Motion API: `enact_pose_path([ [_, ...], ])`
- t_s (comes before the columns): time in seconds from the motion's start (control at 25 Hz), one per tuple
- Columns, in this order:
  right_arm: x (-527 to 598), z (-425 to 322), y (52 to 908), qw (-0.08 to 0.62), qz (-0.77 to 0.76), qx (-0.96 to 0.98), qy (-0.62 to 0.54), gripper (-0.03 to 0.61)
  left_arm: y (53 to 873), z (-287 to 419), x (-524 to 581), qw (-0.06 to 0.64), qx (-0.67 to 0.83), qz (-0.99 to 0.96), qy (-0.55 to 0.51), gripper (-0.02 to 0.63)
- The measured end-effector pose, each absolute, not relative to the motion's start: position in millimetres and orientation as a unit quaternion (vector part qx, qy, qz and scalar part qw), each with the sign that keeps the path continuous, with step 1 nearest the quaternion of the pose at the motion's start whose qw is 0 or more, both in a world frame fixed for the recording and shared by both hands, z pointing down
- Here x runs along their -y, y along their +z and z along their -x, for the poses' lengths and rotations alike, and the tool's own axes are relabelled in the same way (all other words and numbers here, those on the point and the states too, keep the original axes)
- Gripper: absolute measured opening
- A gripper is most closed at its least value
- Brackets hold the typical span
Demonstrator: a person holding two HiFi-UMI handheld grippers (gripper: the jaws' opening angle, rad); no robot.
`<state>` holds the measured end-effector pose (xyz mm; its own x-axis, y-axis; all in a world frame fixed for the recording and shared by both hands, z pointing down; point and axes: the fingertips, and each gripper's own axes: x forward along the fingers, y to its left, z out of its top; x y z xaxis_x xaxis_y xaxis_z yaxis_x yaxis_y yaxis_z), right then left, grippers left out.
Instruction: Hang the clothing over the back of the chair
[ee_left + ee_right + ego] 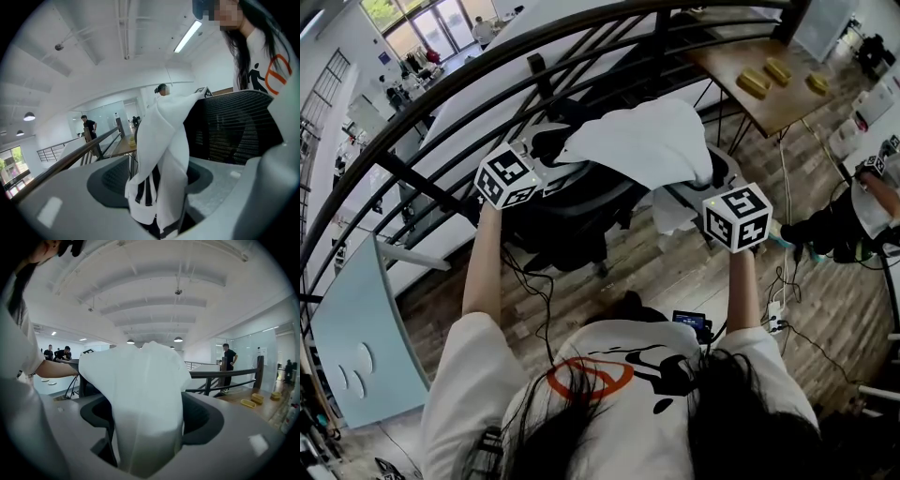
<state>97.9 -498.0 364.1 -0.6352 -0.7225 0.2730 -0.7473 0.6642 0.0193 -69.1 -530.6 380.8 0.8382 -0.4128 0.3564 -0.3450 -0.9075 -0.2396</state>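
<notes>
A white garment with black stripes at its hem is held up above a black mesh office chair. My left gripper is shut on one end of it, where the striped hem bunches between the jaws. My right gripper is shut on the other end, and white cloth fills the gap between its jaws. The chair's mesh back stands just right of the cloth in the left gripper view. The garment spreads over the chair's top; I cannot tell whether it touches the back.
A dark curved metal railing runs behind the chair. Beyond it at upper right stands a wooden table with yellow blocks. Cables trail on the wood floor at right. A pale blue panel leans at left.
</notes>
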Motion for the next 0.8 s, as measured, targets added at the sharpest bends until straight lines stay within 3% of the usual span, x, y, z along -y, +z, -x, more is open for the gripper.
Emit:
enact_pose_path([
  [0.2, 488.8, -100.1, 364.2, 0.116, -0.393, 0.910, 0.056, 0.561, 386.8, 85.9, 521.1, 0.056, -0.183, 0.959, -0.208, 0.288],
  [0.28, 481.4, -100.5, 365.1, 0.111, -0.386, 0.914, 0.058, 0.580, 388.1, 92.4, 518.9, 0.052, -0.189, 0.959, -0.205, 0.288],
  [0.6, 467.3, -109.2, 364.1, 0.091, -0.411, 0.904, 0.071, 0.575, 374.3, 106.6, 511.6, 0.049, -0.220, 0.960, -0.164, 0.288],
  [0.8, 451.1, -113.4, 356.8, 0.073, -0.425, 0.900, 0.070, 0.512, 358.0, 120.3, 502.2, 0.064, -0.254, 0.954, -0.144, 0.287],
])
